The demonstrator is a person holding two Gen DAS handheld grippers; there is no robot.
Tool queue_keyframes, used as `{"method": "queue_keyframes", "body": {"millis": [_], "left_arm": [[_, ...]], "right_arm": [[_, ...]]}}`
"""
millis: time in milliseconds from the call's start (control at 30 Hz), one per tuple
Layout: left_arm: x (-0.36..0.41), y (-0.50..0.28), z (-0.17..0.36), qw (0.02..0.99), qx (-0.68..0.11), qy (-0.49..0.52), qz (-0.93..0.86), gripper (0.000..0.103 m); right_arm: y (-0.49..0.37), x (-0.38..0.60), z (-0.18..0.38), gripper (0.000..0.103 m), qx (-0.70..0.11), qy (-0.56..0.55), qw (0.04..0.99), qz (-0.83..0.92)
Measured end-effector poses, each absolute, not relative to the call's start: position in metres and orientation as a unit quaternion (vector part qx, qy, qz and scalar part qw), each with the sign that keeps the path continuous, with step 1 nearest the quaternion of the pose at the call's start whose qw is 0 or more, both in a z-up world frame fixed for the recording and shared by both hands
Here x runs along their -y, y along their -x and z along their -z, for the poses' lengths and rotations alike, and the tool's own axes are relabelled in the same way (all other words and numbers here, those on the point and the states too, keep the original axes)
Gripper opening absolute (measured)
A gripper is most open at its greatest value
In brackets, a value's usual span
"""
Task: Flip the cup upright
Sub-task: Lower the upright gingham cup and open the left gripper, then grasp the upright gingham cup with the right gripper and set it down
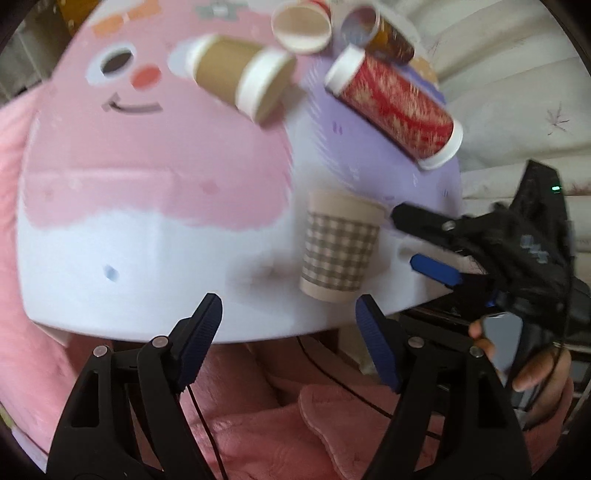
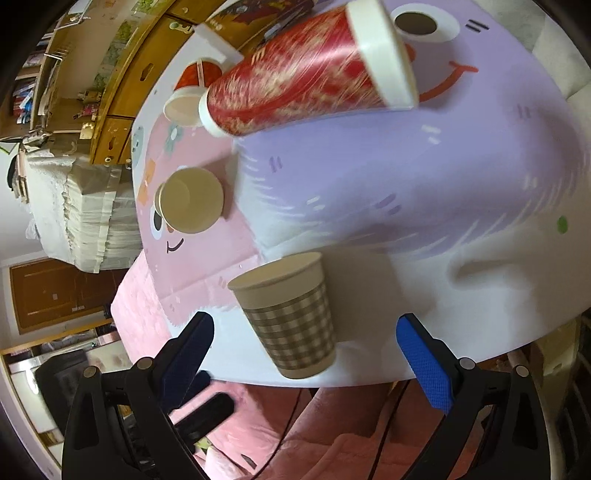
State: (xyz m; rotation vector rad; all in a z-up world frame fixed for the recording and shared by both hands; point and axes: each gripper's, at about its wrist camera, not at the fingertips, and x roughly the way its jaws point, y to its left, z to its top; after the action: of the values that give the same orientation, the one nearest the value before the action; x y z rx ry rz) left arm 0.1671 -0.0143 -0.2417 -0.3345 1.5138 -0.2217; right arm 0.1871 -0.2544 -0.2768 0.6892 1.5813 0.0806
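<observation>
A checkered beige paper cup (image 1: pixel 338 245) stands upright near the front edge of the table; it also shows in the right wrist view (image 2: pixel 291 317). My left gripper (image 1: pixel 288 332) is open and empty, just in front of the table edge, left of the cup. My right gripper (image 2: pixel 304 354) is open with the cup between its fingers, not touching it; it also shows in the left wrist view (image 1: pixel 421 240), right of the cup. A red patterned cup (image 1: pixel 395 107) and a brown cup (image 1: pixel 240 79) lie on their sides farther back.
The table wears a pink and lilac cartoon cover (image 1: pixel 147 177). Two more cups (image 1: pixel 303 27) lie at the far edge, next to a dark cup (image 1: pixel 384 33). A pink blanket (image 1: pixel 277 424) lies below the table edge. Wooden drawers (image 2: pixel 122 85) stand beyond.
</observation>
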Motion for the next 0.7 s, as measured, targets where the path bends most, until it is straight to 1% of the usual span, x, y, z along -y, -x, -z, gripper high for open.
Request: {"method": "queue_keyframes", "body": {"millis": [133, 267, 467, 700], "left_arm": [[-0.007, -0.167, 0.228, 0.746, -0.648, 0.118, 0.103, 0.073], [-0.029, -0.171, 0.228, 0.77, -0.627, 0.072, 0.093, 0.073], [-0.06, -0.169, 0.244, 0.762, -0.636, 0.049, 0.11, 0.073], [-0.068, -0.169, 0.247, 0.761, -0.637, 0.012, 0.12, 0.073]], "right_arm": [[-0.186, 0.228, 0.284, 0.101, -0.692, -0.296, 0.657, -0.024], [-0.184, 0.203, 0.291, 0.101, -0.689, -0.259, 0.677, -0.001], [-0.188, 0.179, 0.307, 0.101, -0.677, -0.209, 0.705, 0.028], [-0.203, 0.157, 0.323, 0.1, -0.671, -0.167, 0.722, 0.035]]}}
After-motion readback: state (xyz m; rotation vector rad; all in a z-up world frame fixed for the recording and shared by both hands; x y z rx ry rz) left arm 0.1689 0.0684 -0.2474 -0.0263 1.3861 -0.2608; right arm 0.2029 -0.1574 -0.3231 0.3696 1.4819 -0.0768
